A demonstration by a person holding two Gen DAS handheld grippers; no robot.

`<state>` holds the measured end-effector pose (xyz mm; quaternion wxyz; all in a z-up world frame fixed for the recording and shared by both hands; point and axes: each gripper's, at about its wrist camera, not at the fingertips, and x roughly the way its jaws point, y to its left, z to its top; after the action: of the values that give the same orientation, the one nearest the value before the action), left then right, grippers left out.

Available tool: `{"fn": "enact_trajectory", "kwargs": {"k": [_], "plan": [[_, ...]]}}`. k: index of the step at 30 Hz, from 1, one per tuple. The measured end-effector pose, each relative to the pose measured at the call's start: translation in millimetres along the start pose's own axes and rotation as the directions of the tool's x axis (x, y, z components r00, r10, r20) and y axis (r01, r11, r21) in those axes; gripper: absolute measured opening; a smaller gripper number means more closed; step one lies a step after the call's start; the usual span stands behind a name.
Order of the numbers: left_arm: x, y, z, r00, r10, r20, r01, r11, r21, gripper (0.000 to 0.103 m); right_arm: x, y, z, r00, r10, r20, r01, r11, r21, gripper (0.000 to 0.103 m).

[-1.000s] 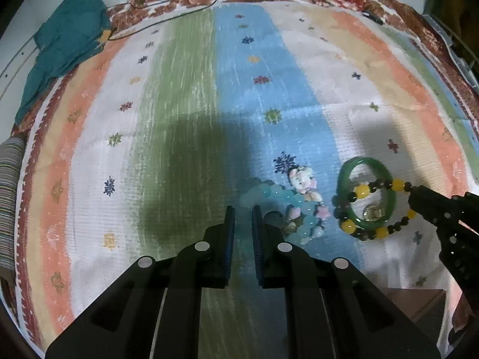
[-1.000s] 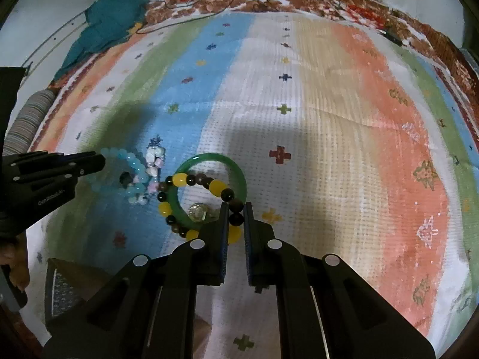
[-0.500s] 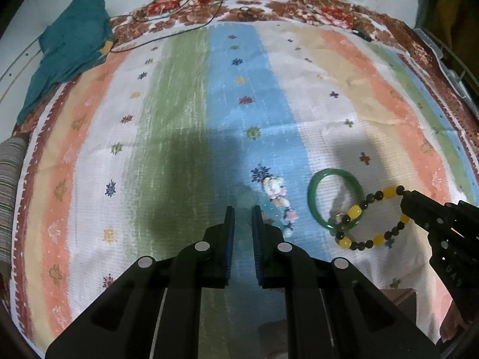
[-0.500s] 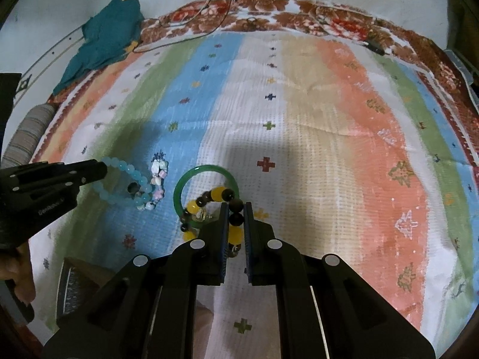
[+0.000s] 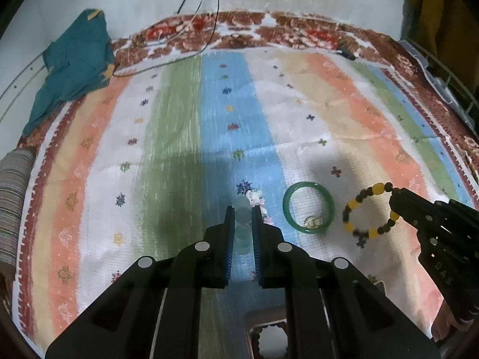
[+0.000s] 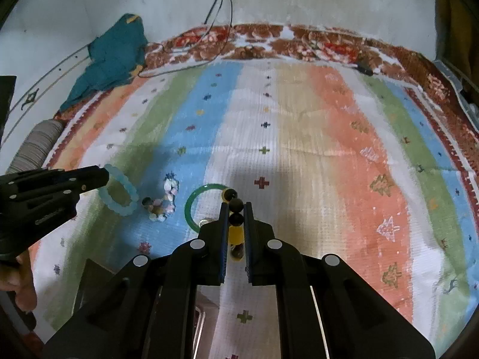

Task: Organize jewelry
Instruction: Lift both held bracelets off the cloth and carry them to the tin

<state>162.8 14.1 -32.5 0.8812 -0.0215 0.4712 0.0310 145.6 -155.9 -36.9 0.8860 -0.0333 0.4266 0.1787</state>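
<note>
My left gripper [image 5: 242, 209] is shut on a pale aqua bead bracelet [image 5: 242, 224] and holds it above the striped cloth; the bracelet hangs from its tips in the right wrist view [image 6: 119, 194]. My right gripper [image 6: 233, 206] is shut on a yellow and dark bead bracelet [image 6: 235, 233], which hangs as a loop in the left wrist view [image 5: 369, 212]. A green jade bangle [image 5: 308, 206] lies on the cloth with a small silver ring [image 5: 312, 223] inside it. A pink and white charm bracelet [image 6: 164, 200] lies left of the bangle.
A striped cloth [image 5: 179, 149] covers the surface. A teal cloth [image 5: 74, 65] lies at the far left corner, with thin cables [image 5: 194, 6] nearby. A box edge [image 5: 269, 332] shows at the bottom, below the grippers.
Both grippers have risen and pulled back, lifting their bracelets off the cloth. The yellow and dark bracelet has come off the bangle and now hangs to its right.
</note>
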Motion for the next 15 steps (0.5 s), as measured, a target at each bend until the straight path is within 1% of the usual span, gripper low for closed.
{"fn": "enact_trajectory", "kwargs": {"k": [8,12,15], "plan": [[-35.6,-8.1,-3.4,0.998,-0.019,0.068,0.017,1.0,0.018,0.011,-27.5,5.7,-0.4,0.997,-0.003,0.075,0.004,1.0,-0.018,0.01],[-52.4,-12.3,-10.1,0.994,-0.041,0.097,0.038,0.999,0.029,0.011,-35.8,7.1,-2.1,0.996,0.011,0.088,-0.01,1.0,-0.017,0.01],[-59.3,-14.5,-15.2,0.994,-0.05,0.099,0.047,0.998,0.032,0.011,-45.0,11.2,-5.9,0.995,0.03,0.1,-0.027,0.999,-0.027,0.01]]}}
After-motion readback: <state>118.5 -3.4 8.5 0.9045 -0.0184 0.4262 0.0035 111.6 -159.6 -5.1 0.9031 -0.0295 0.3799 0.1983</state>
